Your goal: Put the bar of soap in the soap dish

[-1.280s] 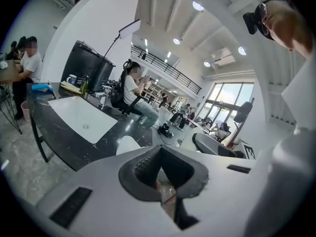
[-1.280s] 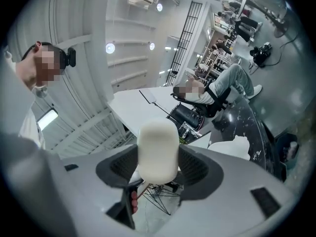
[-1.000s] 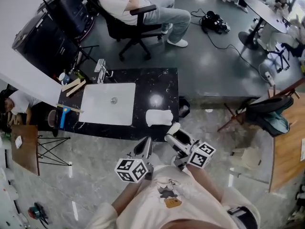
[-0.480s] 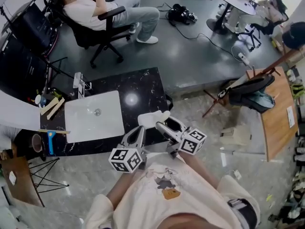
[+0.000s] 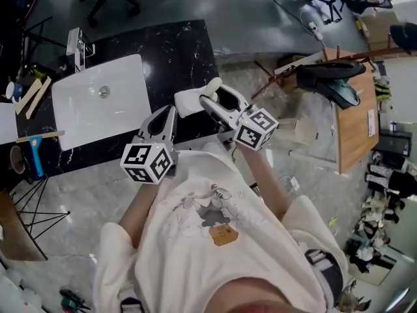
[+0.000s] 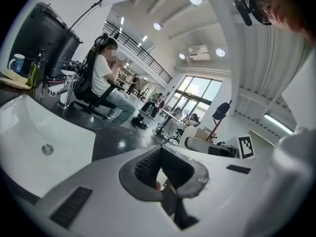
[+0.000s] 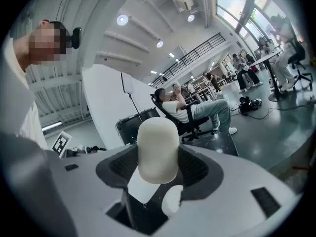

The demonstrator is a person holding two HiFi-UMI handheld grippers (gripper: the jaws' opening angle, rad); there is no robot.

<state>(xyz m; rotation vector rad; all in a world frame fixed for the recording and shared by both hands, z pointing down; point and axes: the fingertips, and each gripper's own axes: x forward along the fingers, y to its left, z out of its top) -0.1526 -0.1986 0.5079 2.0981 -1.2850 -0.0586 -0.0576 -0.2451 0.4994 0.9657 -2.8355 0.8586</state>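
My right gripper (image 5: pixel 212 95) is shut on a cream bar of soap (image 5: pixel 214 83), which sticks out past its fingertips. In the right gripper view the soap bar (image 7: pixel 157 142) stands upright between the dark pads of the right gripper (image 7: pixel 157 158). It hangs over the near right part of the black marble counter (image 5: pixel 176 51), just right of the white soap dish (image 5: pixel 187 102), which is partly hidden behind the gripper. My left gripper (image 5: pixel 163 116) is at the counter's front edge, left of the dish. In its own view the left gripper (image 6: pixel 159 169) is shut with nothing in it.
A white sink (image 5: pixel 101 103) with a faucet (image 5: pixel 77 44) fills the counter's left half. Wooden pieces (image 5: pixel 32 96) and a blue-handled tool (image 5: pixel 36 158) lie left of the sink. A wooden table (image 5: pixel 355 109) stands to the right. A person (image 6: pixel 103 83) sits in a chair beyond the counter.
Both grippers have moved forward from in front of the counter to over its near edge. The soap bar is now right beside the dish. The head view has tilted further down.
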